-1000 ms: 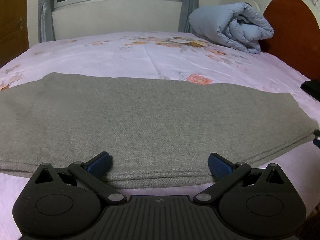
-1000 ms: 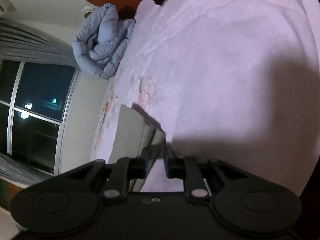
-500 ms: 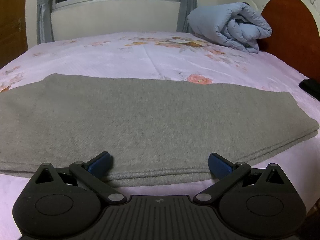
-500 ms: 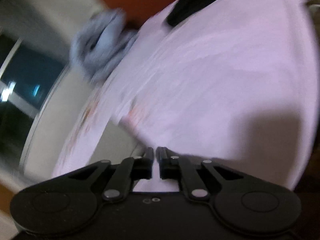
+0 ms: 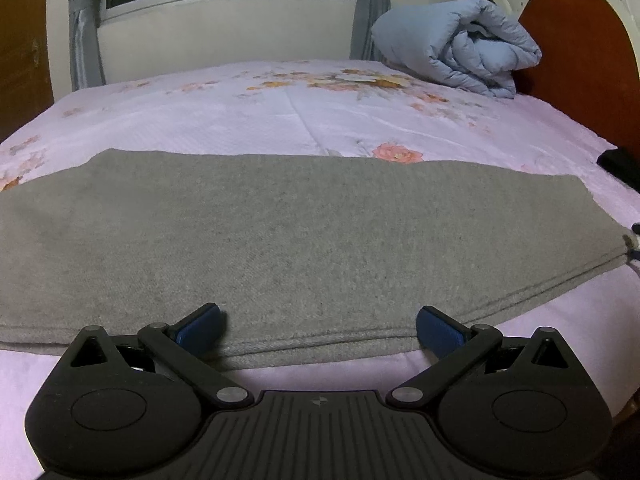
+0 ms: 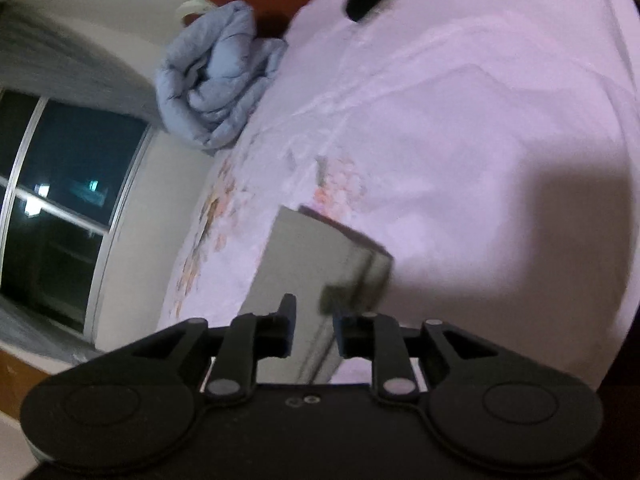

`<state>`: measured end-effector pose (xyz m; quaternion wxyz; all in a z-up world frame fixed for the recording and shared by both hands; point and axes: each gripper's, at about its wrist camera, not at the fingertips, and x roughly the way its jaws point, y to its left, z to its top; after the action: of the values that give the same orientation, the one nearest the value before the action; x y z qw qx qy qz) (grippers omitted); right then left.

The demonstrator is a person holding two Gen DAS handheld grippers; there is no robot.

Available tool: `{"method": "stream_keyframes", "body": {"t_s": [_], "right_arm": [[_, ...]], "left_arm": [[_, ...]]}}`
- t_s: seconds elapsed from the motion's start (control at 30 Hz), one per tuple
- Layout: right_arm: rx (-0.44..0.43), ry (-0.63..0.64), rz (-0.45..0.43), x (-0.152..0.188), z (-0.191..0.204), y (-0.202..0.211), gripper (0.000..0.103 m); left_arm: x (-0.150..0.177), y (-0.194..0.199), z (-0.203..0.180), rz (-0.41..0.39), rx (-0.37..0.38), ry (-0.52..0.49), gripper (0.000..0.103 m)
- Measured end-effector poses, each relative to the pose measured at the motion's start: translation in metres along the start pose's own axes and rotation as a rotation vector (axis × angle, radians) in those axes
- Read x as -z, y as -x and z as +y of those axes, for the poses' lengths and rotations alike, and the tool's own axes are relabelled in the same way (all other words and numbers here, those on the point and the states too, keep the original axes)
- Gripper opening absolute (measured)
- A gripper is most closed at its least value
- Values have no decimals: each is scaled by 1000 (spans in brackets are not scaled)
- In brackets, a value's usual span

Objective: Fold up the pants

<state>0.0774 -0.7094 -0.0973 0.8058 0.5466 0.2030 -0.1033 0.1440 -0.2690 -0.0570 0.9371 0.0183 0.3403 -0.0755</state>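
Note:
The grey pants [image 5: 304, 236] lie flat on the pink floral bed [image 5: 240, 112], folded lengthwise into a long band that runs left to right. My left gripper [image 5: 318, 330] is open and empty, its blue fingertips [image 5: 200, 326] at the near edge of the pants. In the right wrist view the end of the pants [image 6: 316, 264] lies just ahead of my right gripper [image 6: 312, 330]. Its jaws stand slightly apart with the near edge of the cloth between them, not clamped. The view is blurred.
A rolled blue-grey duvet [image 5: 460, 60] lies at the far right by the brown headboard [image 5: 580, 56]. A black object [image 5: 620, 162] lies at the bed's right edge. A window with grey curtains [image 5: 84, 28] is behind the bed.
My right gripper was shut half a second ago and has opened a little, swinging back over the end of the pants. My left gripper has stayed open in place.

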Motion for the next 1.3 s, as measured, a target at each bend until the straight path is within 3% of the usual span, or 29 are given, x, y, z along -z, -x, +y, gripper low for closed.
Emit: {"method": "stream_keyframes", "body": {"t_s": [0.2,0.3,0.43,0.5,0.57,0.63,0.67,0.8,1.07,1.23,1.3], "right_arm": [[-57,-61,8,-1,-12,-14,20],[-82,-25,6,-3,-4,-14,0],[-81,16,-33,2,0,4,0],[-1,2,18,4,-18,-7,0],[-42,-37,43,2,-29,-11,0],[-78,-23,8,-2,-23,4,14],[-82,-9,-6,-3,-20,12,27],[-83,-17,-8,-3,-23,25,46],[-81,23,8,-1,-20,11,50],[-83,4,11,2,-19,5,55],[-100,-18,16,2,-21,3,55]], "left_arm": [[-2,-2,1,10,3,-4,103],[-1,-1,1,9,0,-5,103],[-1,-2,0,10,-1,-8,103],[-1,-2,0,13,1,-12,103],[-3,-1,2,17,7,-12,103],[-7,4,5,2,6,15,103],[-8,6,6,-9,4,29,103],[-12,2,-1,-4,10,50,103],[-15,-15,-25,39,-13,33,103],[-16,-8,-37,11,3,20,103],[-15,-14,-41,50,4,11,103]]}}
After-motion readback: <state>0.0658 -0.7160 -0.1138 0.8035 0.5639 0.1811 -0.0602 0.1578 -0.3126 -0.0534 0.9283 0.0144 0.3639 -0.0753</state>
